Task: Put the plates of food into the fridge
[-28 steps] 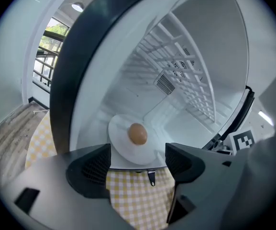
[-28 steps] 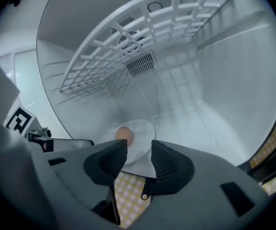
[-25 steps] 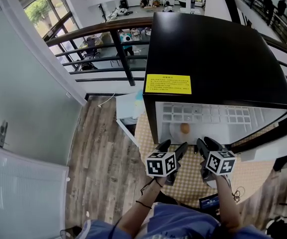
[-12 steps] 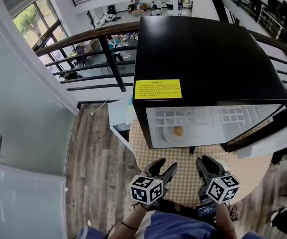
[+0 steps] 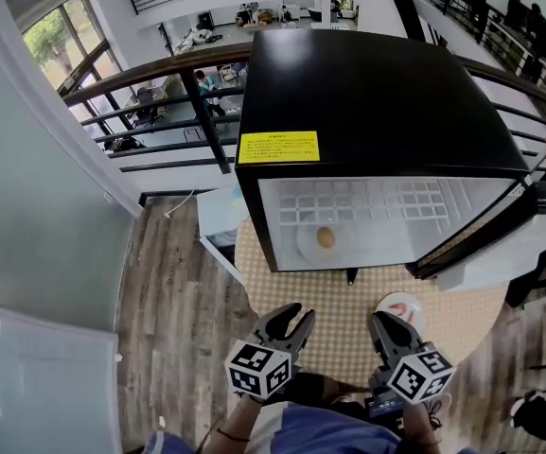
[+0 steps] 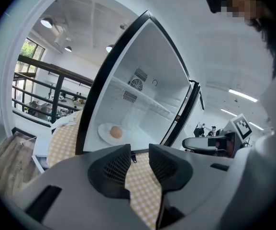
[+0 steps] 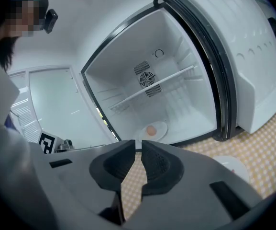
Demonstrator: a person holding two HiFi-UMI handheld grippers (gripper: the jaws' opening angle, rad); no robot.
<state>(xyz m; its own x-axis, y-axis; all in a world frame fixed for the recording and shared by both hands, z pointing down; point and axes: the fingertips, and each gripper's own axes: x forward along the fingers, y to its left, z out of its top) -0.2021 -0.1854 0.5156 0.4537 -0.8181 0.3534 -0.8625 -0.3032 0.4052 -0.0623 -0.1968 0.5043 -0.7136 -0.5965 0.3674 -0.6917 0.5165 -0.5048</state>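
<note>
The black fridge [image 5: 377, 93] stands on the checkered table [image 5: 339, 301] with its door [image 5: 509, 258] swung wide. One plate [image 5: 306, 250] carrying a round tan piece of food [image 5: 325, 237] lies on the fridge floor, while a second plate [image 5: 393, 303] with something red on it sits on the table in front of the open door, just beside the right hand-held gripper [image 5: 386, 327]. That one and the left hand-held gripper [image 6: 139, 153] hover over the table before the fridge, each with its jaws closing, a narrow gap left and nothing between them.
</note>
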